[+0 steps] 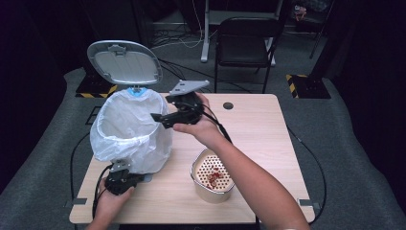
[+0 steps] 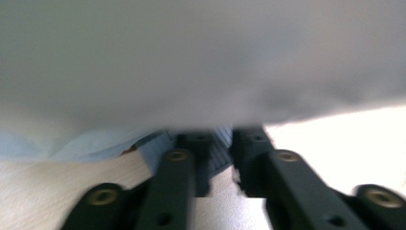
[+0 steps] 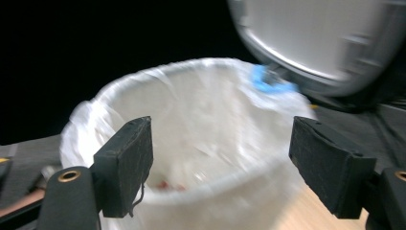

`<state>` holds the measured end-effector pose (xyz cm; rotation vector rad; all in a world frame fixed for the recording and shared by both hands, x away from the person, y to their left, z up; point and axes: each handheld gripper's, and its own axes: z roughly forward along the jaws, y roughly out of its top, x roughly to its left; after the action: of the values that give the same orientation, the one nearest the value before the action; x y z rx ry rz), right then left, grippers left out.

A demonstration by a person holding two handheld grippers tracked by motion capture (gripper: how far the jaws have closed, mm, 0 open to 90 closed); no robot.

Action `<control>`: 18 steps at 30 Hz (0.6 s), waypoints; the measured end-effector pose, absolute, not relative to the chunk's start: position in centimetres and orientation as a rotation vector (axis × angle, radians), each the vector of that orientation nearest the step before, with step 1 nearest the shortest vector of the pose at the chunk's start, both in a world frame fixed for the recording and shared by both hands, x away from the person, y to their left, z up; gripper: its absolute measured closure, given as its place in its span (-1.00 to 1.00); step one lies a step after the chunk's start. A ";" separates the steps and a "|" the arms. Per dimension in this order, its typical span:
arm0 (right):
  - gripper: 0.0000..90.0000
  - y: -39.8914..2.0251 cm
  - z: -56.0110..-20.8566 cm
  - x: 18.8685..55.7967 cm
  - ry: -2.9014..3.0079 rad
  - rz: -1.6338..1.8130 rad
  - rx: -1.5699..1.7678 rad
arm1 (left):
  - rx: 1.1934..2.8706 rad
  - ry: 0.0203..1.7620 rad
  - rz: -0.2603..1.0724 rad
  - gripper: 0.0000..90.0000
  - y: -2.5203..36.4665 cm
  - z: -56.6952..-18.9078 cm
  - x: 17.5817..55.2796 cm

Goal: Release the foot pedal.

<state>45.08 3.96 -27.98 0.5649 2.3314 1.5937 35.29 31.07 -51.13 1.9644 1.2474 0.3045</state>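
A pedal bin lined with a white bag (image 1: 129, 134) stands on the left of the wooden table (image 1: 258, 129), its grey lid (image 1: 125, 62) raised. My right gripper (image 1: 160, 119) hovers open at the bin's right rim, nothing between its jaws. In the right gripper view it (image 3: 230, 158) looks into the bag (image 3: 206, 110), where small red bits (image 3: 165, 184) lie at the bottom. My left gripper (image 1: 122, 179) sits low at the bin's foot. Its jaws (image 2: 218, 139) are close together, resting on the grey ribbed pedal (image 2: 220, 155). A cream perforated strainer (image 1: 210, 191) holds red scraps (image 1: 214, 176).
A black folding chair (image 1: 244, 43) stands behind the table. A round cable hole (image 1: 228, 105) is near the table's far edge. Bare wood lies to the right of the strainer. My right forearm crosses above the strainer.
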 end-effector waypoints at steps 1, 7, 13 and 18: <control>-0.48 4.0 -28.0 45.1 2.331 1.594 0.565 | 1.952 1.257 0.301 0.66 31.1 -51.1 35.2; -0.46 -1.7 -29.0 44.0 2.288 1.520 0.632 | 1.840 1.299 0.275 0.40 31.8 -50.5 34.7; -0.45 -5.5 -30.5 43.2 2.251 1.489 0.710 | 1.801 1.324 0.272 0.29 32.9 -50.0 34.5; -0.43 -7.6 -31.7 42.8 2.229 1.459 0.745 | 1.816 1.311 0.294 0.21 33.9 -49.8 34.2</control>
<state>42.76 -7.65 -31.71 0.7453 2.2289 1.4595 34.16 33.90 -49.80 1.8159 1.3106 0.2945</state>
